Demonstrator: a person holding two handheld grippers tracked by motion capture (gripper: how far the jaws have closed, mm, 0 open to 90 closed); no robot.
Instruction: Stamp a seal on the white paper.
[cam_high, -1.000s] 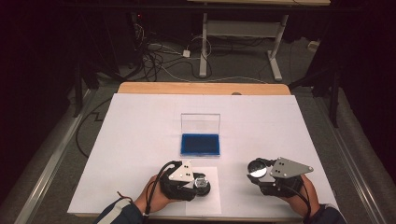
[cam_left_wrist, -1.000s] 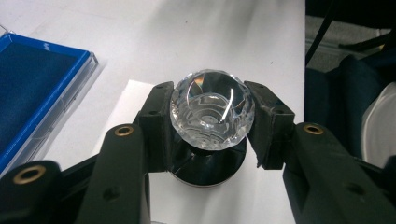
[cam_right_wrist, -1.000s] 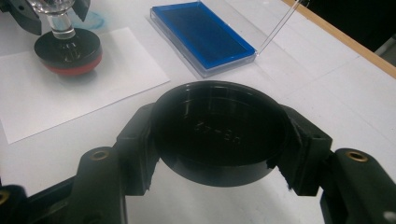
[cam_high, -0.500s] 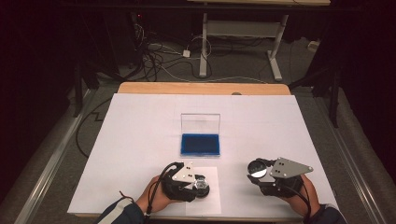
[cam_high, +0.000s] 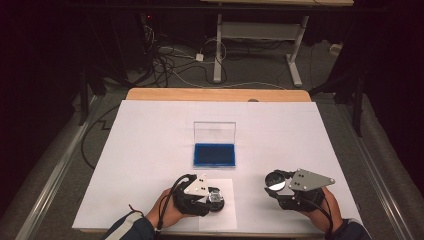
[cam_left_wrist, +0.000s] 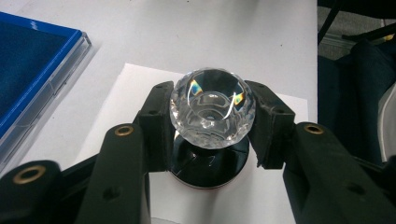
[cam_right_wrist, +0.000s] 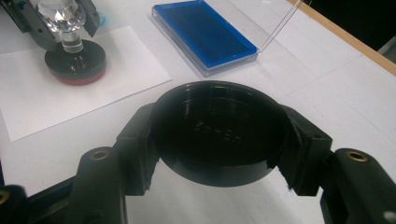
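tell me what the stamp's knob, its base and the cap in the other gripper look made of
Knob: clear faceted glass or acrylic, throwing rainbow glints. Base: glossy black, probably plastic, with a red rim at the bottom. Cap: black moulded plastic, semi-gloss, with raised lettering inside.

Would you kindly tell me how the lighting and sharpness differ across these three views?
High view: white table brightly lit, surroundings nearly black, image soft. Left gripper view: crystal-knobbed stamp sharp, with rainbow glints; near fingers dark. Right gripper view: black cap underexposed, embossed marks barely readable; blue ink pad case slightly soft.
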